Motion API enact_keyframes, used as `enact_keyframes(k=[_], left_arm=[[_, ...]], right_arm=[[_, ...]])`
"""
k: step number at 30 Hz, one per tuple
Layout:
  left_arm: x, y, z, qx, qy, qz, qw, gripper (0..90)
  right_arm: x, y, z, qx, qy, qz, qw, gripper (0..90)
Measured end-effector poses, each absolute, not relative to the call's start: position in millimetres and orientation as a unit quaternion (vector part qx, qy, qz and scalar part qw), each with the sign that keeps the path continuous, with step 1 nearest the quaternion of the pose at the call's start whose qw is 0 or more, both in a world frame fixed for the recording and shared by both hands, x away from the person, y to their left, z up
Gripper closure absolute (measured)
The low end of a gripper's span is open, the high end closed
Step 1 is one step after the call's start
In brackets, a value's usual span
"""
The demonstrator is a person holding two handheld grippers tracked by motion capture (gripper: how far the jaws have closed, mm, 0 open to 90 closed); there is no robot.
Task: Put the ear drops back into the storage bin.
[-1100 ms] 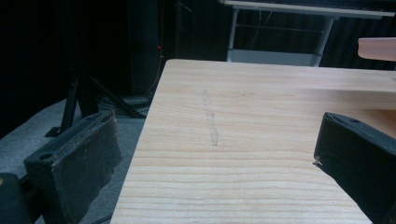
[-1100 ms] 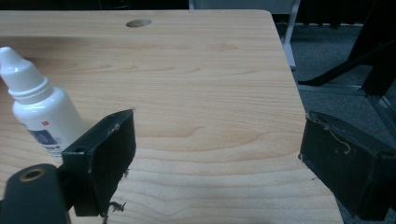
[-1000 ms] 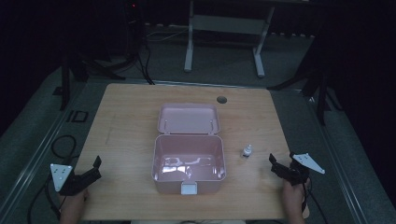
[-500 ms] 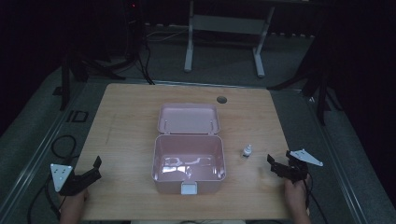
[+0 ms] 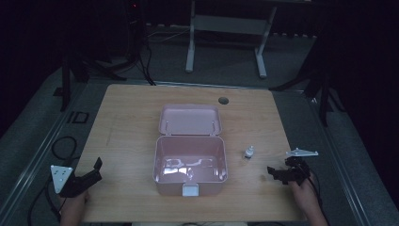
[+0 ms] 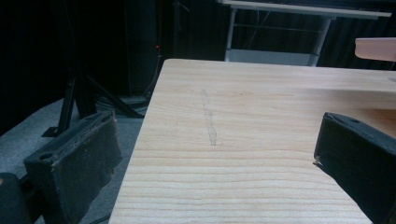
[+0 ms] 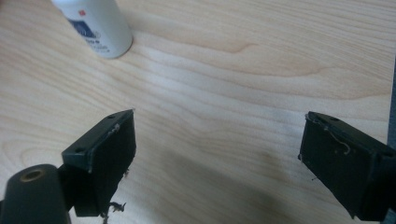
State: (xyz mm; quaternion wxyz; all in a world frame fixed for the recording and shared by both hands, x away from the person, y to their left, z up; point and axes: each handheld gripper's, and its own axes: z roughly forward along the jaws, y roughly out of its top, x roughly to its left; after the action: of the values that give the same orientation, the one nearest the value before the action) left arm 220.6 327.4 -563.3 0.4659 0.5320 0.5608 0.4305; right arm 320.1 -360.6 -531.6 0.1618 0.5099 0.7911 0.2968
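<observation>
Hovering low over the wooden counter, the right gripper sits to the right of the pink box, its fingers spread wide apart with nothing between them. From the right gripper view, the small white bottle stands upright on the wood just ahead of the left finger, near it but not touching (its blue-printed label faces the camera). In the high view that bottle stands just to the right of the box, between the box and the right gripper.

The box itself lies open in the middle of the counter, its lid folded back flat on the far side and its white latch on the near wall.

To the left of the box, well apart from it, the left gripper rests at the counter's near left edge. Its fingers also stand wide apart, holding nothing, with bare wood ahead of them.
</observation>
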Motion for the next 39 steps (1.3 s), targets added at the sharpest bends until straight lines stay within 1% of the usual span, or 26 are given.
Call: enact_keyframes(k=[5, 7, 17, 19, 20, 22, 29, 35, 39], left_arm=[[220.6, 327.5, -563.2, 0.532, 0.561, 0.430, 0.466, 0.5], [220.6, 327.5, -563.3, 0.532, 0.561, 0.430, 0.466, 0.5], [220.6, 327.4, -563.2, 0.533, 0.561, 0.429, 0.466, 0.5], [220.6, 327.4, -563.2, 0.533, 0.561, 0.429, 0.466, 0.5], [220.6, 327.5, -563.2, 0.533, 0.561, 0.429, 0.466, 0.5], [220.6, 327.4, -563.2, 0.533, 0.561, 0.429, 0.467, 0.5], [220.7, 327.6, -563.2, 0.533, 0.561, 0.428, 0.467, 0.5], [220.9, 327.7, -563.2, 0.533, 0.561, 0.427, 0.467, 0.5], [221.0, 328.0, -563.2, 0.533, 0.561, 0.426, 0.468, 0.5]], right_arm=[[321.1, -356.1, -525.5, 0.498, 0.811, 0.269, 0.149, 9.7], [321.8, -351.5, -521.0, 0.487, 0.827, 0.240, 0.143, 9.6], [323.7, -342.0, -511.6, 0.462, 0.871, 0.140, 0.086, 9.6], [323.6, -341.2, -511.2, 0.461, 0.874, 0.131, 0.083, 9.7], [323.6, -340.2, -509.8, 0.458, 0.879, 0.112, 0.072, 9.6], [323.4, -339.5, -508.2, 0.456, 0.883, 0.094, 0.064, 9.7], [323.3, -340.3, -505.8, 0.448, 0.891, 0.055, 0.048, 9.8], [324.0, -336.4, -507.3, 0.431, 0.902, -0.005, 0.023, 9.8], [326.5, -334.6, -508.0, 0.434, 0.901, -0.012, 0.015, 9.8]])
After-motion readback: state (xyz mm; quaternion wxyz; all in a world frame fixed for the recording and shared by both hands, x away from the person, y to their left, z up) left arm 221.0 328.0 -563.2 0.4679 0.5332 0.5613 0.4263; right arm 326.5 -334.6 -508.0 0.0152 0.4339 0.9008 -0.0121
